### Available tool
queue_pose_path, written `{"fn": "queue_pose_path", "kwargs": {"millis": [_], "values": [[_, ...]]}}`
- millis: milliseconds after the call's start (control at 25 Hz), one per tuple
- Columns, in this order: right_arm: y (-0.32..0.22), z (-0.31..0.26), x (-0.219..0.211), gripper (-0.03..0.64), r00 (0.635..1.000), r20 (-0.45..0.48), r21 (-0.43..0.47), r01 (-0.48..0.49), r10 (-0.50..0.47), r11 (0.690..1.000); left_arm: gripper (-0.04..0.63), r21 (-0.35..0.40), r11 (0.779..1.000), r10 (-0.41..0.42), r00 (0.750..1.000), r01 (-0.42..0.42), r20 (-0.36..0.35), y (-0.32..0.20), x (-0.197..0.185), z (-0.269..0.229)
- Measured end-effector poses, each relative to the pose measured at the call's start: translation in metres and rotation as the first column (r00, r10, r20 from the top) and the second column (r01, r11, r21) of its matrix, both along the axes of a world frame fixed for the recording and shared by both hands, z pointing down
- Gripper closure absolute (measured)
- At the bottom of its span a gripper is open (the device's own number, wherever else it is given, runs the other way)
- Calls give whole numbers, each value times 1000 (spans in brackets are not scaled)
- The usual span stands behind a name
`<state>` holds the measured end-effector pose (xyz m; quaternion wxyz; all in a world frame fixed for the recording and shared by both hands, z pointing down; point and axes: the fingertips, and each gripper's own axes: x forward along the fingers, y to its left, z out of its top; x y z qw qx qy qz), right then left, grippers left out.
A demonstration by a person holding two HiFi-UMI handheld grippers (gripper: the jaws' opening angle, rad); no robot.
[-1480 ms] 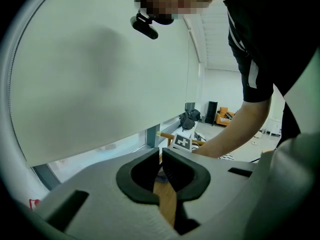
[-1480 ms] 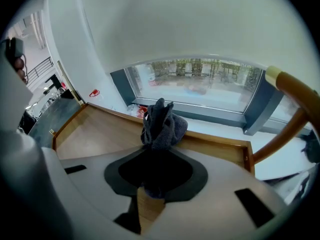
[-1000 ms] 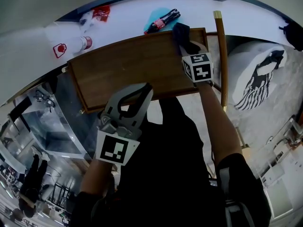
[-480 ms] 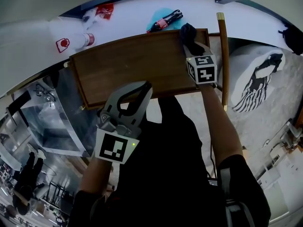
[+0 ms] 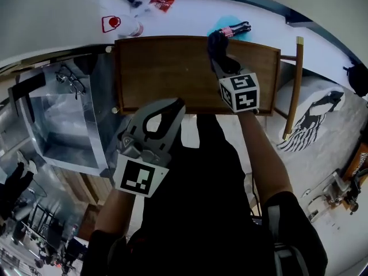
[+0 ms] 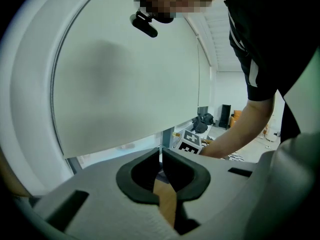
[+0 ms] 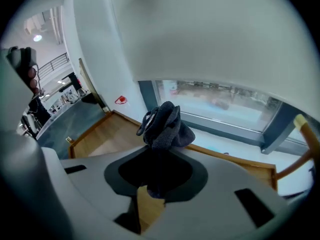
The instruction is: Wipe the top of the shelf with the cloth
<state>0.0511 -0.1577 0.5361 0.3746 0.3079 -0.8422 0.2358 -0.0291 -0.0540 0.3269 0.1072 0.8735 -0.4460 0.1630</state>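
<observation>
At the far edge of the shelf (image 5: 167,73), the right gripper (image 7: 157,171) clamped the cloth (image 7: 164,126) in its fingers; the left gripper (image 6: 161,156) had its fingers pressed together, empty.

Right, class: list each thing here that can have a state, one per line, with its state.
Left hand-held gripper: shut, nothing between its jaws.
Right hand-held gripper: shut on the cloth.
Cloth: bunched up, held over the far part of the shelf.
Bottle: lying on its side beyond the shelf.
</observation>
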Motion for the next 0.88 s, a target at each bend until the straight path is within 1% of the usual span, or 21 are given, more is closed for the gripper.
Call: {"fn": "queue_pose_path", "kwargs": {"millis": [200,320,440,640,800,880], "values": [[48,9,-101,534,990,55,-39,130,-128,991,561,-20,996,-87,996,86,-4,35,-56,4],[78,12,-155,534,976,81,-58,207,-202,977,563,-21,992,-127,992,126,-8,53,-84,4],[106,17,-199,534,959,99,-75,274,-267,959,563,-20,986,-165,986,165,-15,69,-109,4],[142,28,-248,534,935,108,-103,349,-338,932,563,-28,975,-222,975,222,-22,90,-144,11],[155,38,-266,534,924,99,-112,380,-370,918,561,-41,968,-248,968,247,-24,103,-161,17],[158,43,-271,534,923,94,-118,382,-373,916,563,-49,966,-256,966,254,-24,107,-167,20]]}}
